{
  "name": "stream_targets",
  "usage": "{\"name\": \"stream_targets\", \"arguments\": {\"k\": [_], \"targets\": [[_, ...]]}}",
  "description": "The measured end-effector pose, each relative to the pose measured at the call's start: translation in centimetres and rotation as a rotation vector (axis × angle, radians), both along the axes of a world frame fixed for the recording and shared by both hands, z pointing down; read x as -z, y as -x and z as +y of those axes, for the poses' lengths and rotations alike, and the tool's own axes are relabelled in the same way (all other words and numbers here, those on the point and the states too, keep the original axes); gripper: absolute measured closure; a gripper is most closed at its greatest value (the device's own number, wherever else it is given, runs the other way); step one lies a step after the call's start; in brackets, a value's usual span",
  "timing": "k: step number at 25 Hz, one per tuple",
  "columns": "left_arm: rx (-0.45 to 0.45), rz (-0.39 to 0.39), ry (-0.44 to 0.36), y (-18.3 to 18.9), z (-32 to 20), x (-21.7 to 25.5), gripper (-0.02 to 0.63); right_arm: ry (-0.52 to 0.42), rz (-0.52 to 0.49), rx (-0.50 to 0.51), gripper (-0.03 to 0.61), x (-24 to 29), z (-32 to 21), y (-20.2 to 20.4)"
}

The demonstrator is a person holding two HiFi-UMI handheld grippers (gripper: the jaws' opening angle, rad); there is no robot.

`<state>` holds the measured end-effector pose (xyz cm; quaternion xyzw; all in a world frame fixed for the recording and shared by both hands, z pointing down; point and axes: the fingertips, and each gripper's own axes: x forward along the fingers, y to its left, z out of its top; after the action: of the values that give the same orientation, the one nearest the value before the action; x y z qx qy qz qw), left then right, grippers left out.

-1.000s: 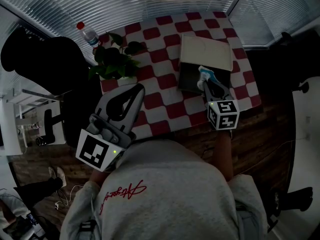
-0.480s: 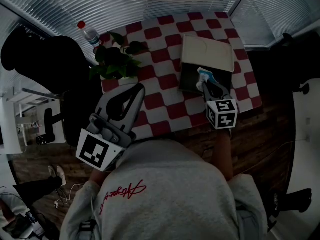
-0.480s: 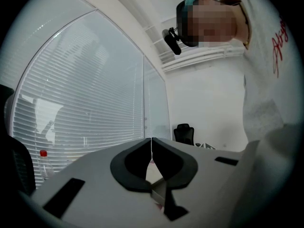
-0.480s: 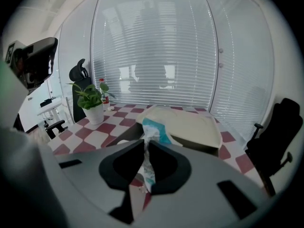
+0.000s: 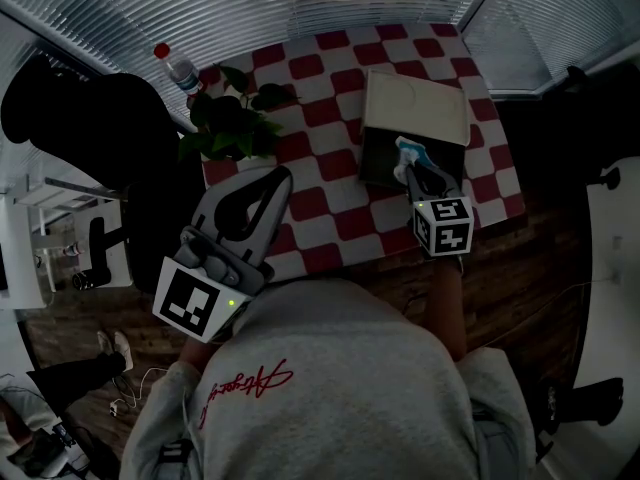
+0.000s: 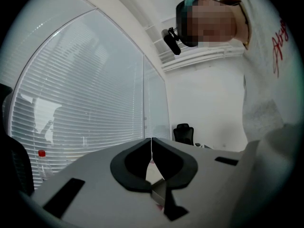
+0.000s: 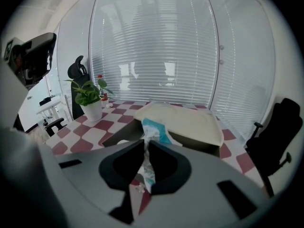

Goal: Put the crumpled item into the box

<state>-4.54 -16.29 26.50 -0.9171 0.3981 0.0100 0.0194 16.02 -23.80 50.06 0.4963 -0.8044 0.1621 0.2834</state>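
Claw by claw, then: what has your right one got?

— My right claw (image 7: 145, 144) is clamped on the crumpled item (image 7: 153, 127), a white-and-teal wad sticking up past the tips. My left claw (image 6: 152, 144) is closed on nothing, held back near my chest.

Anything moved in the last second?

— Barely. The right claw crept a touch forward toward the box (image 5: 378, 158), then held almost still for the last half second.

So where does that put the item?

— Above the near part of the open box, as the head view shows it, with the lid (image 5: 415, 103) tipped back behind, on the checkered bench (image 5: 320, 183). I judge the carry about done; what's left is lowering and letting go.
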Motion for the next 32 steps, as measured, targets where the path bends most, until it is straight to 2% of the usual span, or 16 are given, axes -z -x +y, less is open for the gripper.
{"name": "stream_targets", "arguments": {"k": [32], "targets": [[0.034,0.002,0.007,0.4,-0.9,-0.2,0.595,0.071,0.069,0.043,0.535,-2.5,-1.4,-0.1]]}}
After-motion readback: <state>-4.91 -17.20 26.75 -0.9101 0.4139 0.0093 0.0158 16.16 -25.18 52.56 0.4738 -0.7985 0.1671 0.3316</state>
